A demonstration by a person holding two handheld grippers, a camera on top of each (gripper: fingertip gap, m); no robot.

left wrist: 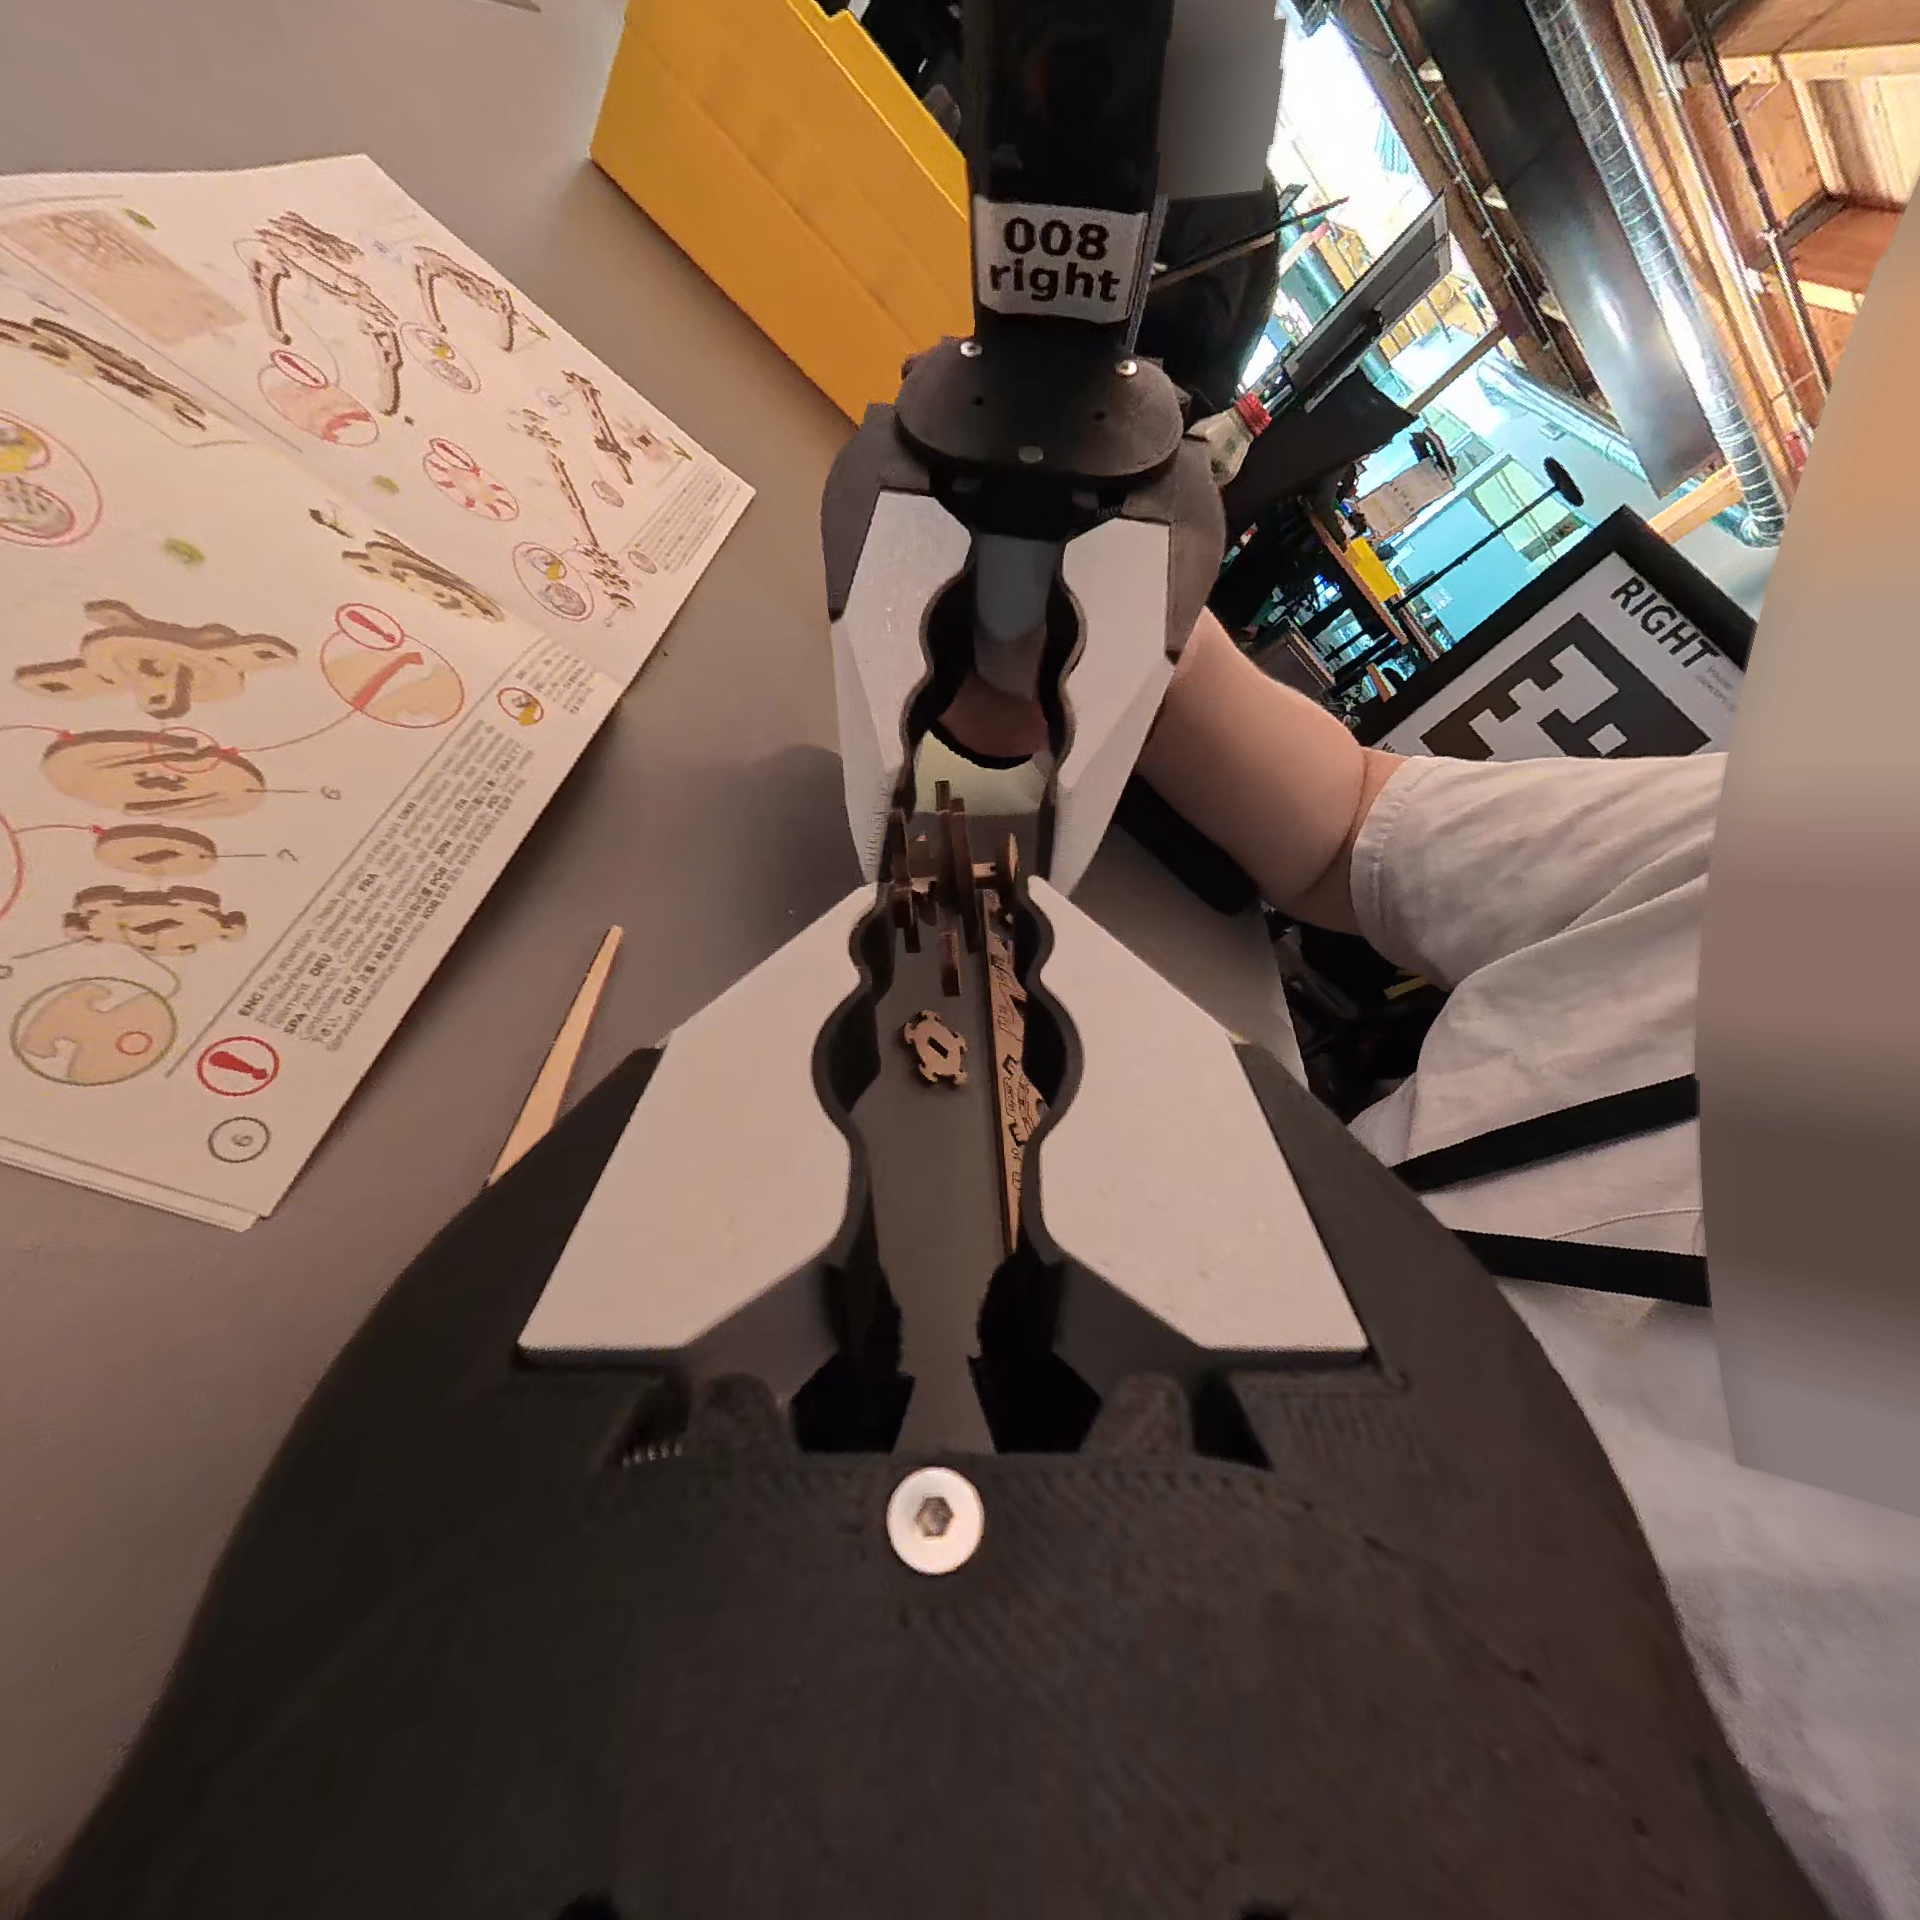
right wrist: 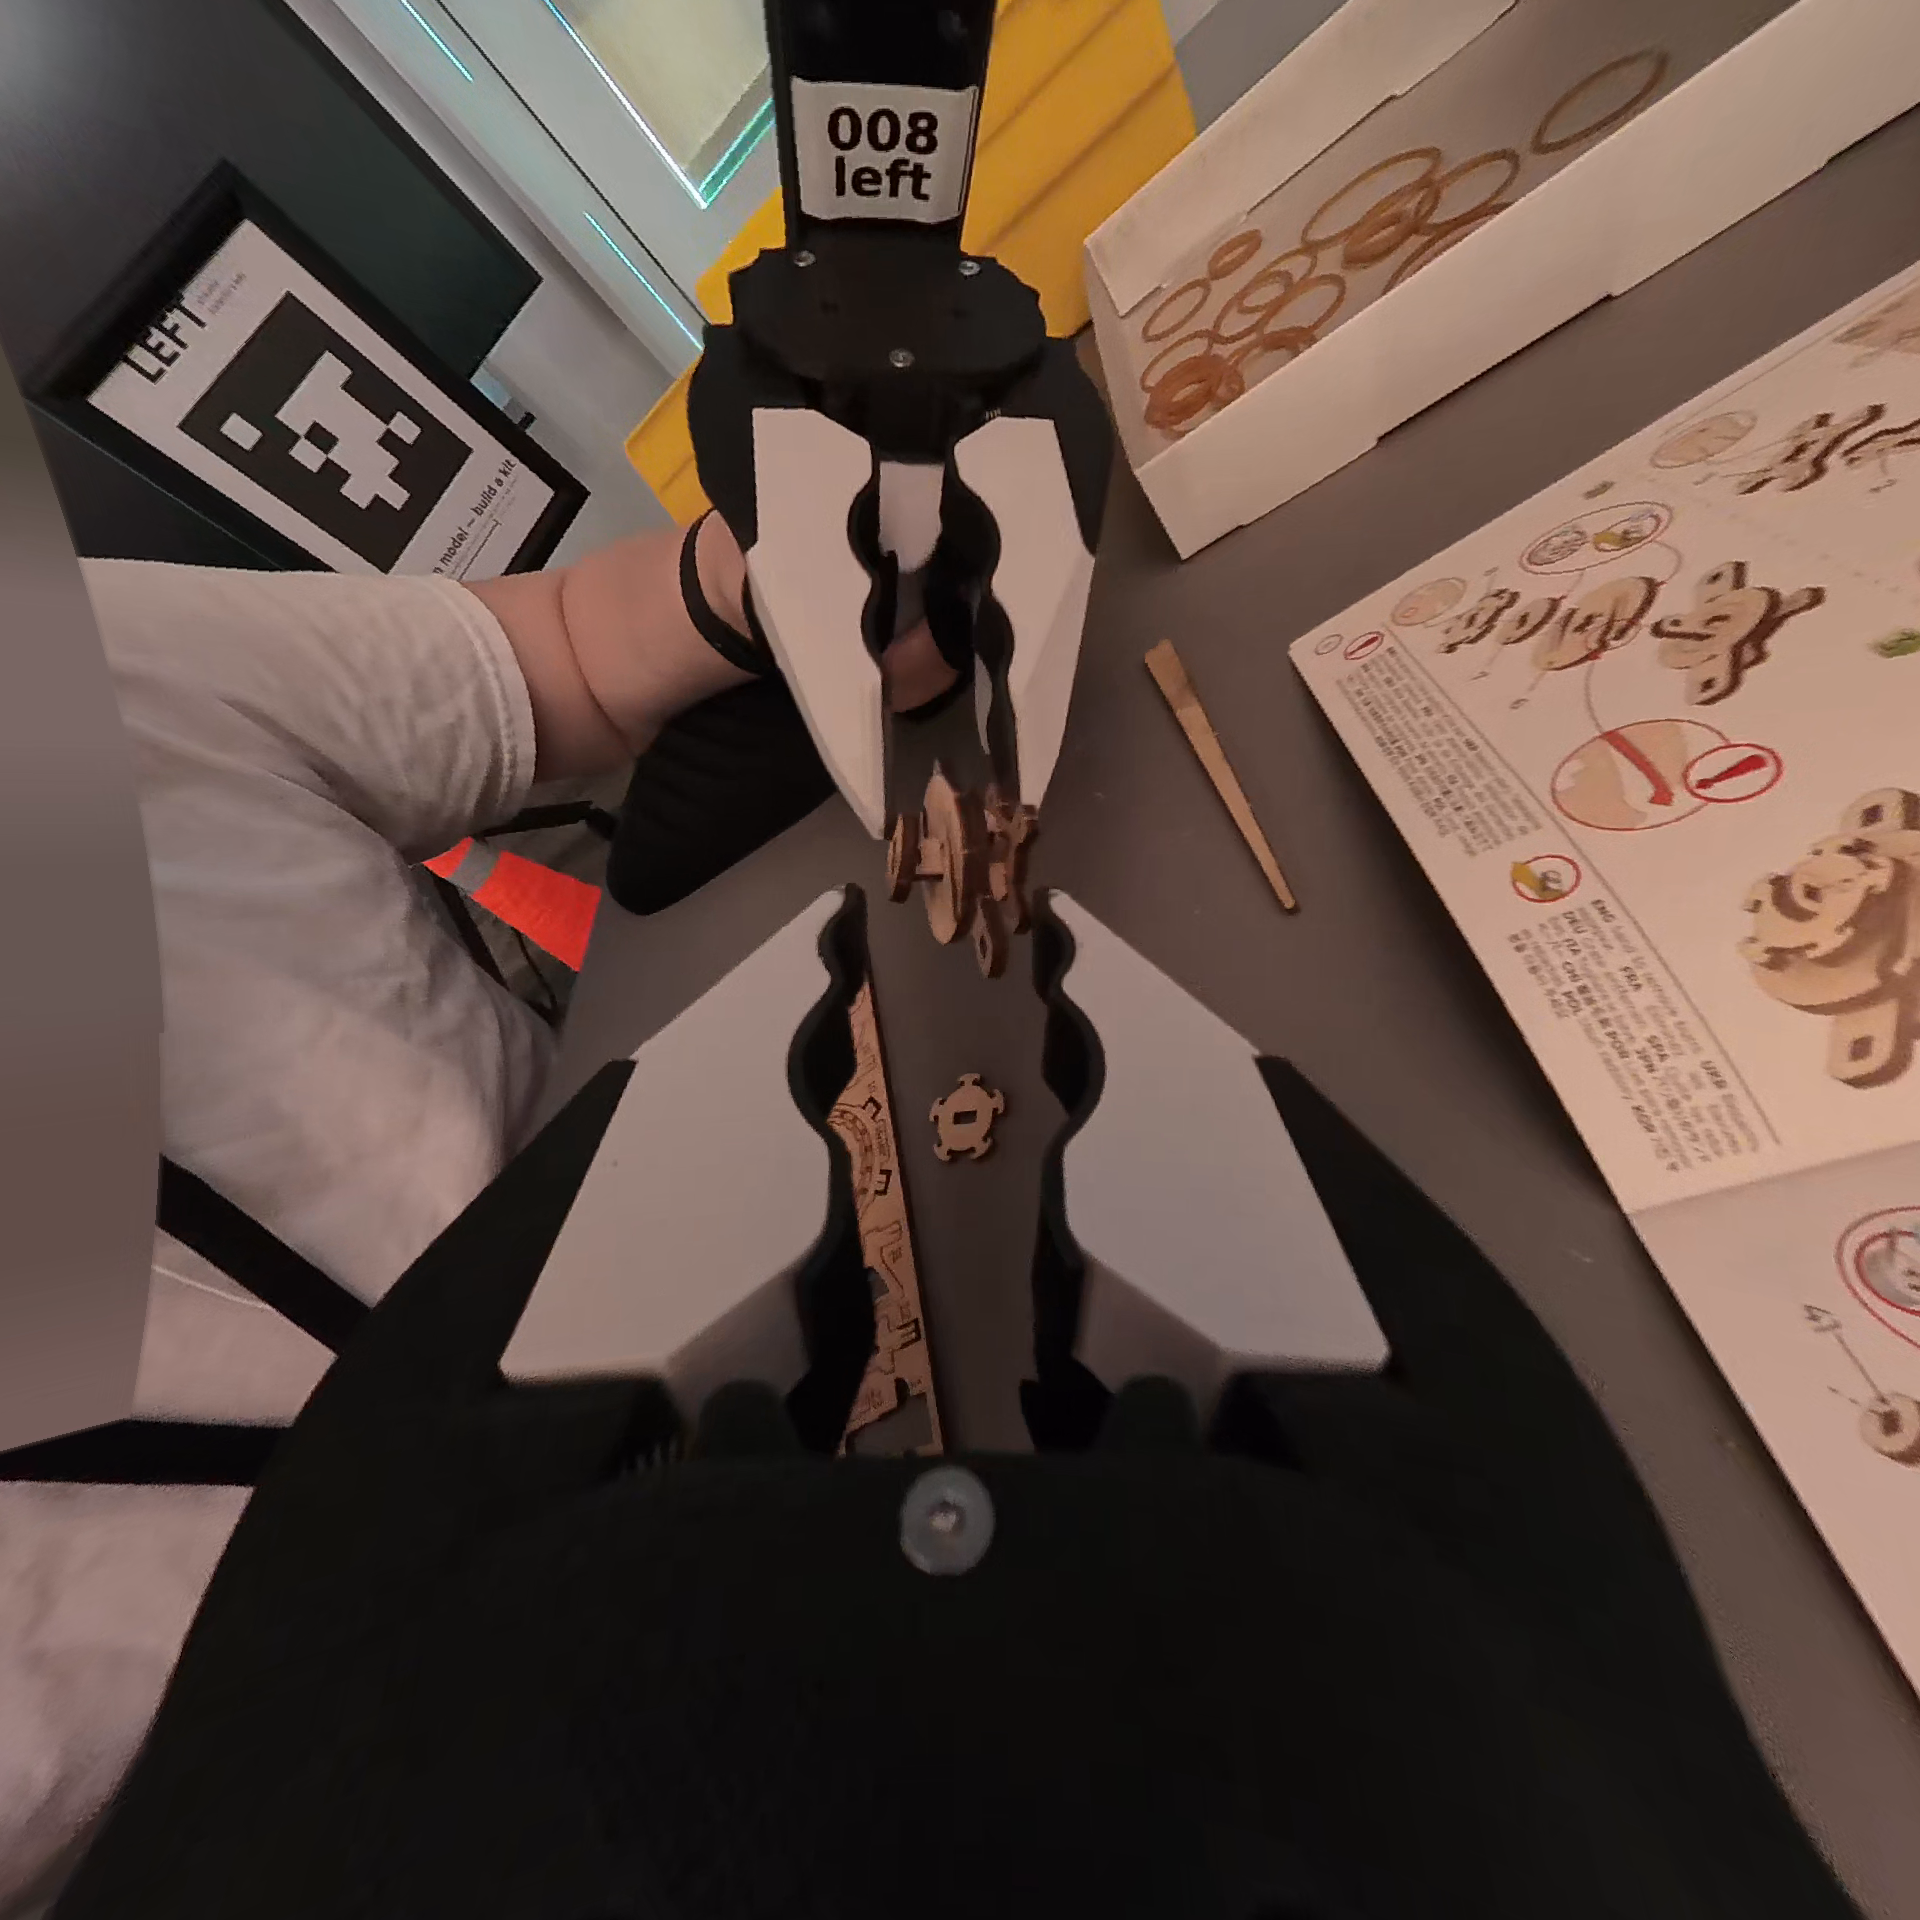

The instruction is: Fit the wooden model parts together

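Left hand-held gripper (left wrist: 954,899) fills the bottom of its own view. Its white fingers pinch the small stacked wooden disc-and-axle assembly (right wrist: 956,862) at frame centre, held up off the grey table (left wrist: 675,831). Right hand-held gripper (right wrist: 951,902) has its fingers spread, with the tips flanking the near end of the assembly. Cannot tell whether they touch it.

On the table under both grippers: a loose small notched wooden gear piece (right wrist: 966,1117) and a flat laser-cut wooden parts sheet (right wrist: 878,1195). A thin tapered wooden stick (right wrist: 1221,774) lies beside the printed instruction sheet (right wrist: 1662,831), right side of the right wrist view.

Risks, as judgement:
- The discs sit edge-on between the fingers, so a squeeze that is off-axis could twist the assembly out of the left grip or skew the discs on the axle.
- Thin ply may crack if a slot is forced while misaligned.
- A dropped part would land near the loose gear and could knock it away.

Containers:
- A white cardboard tray (right wrist: 1299,488), upper right of the right wrist view, holds many thin tan rings (right wrist: 1262,301) — loose and overlapping.
- A yellow plastic bin (left wrist: 790,187) sits at top centre of the left wrist view, contents not visible.
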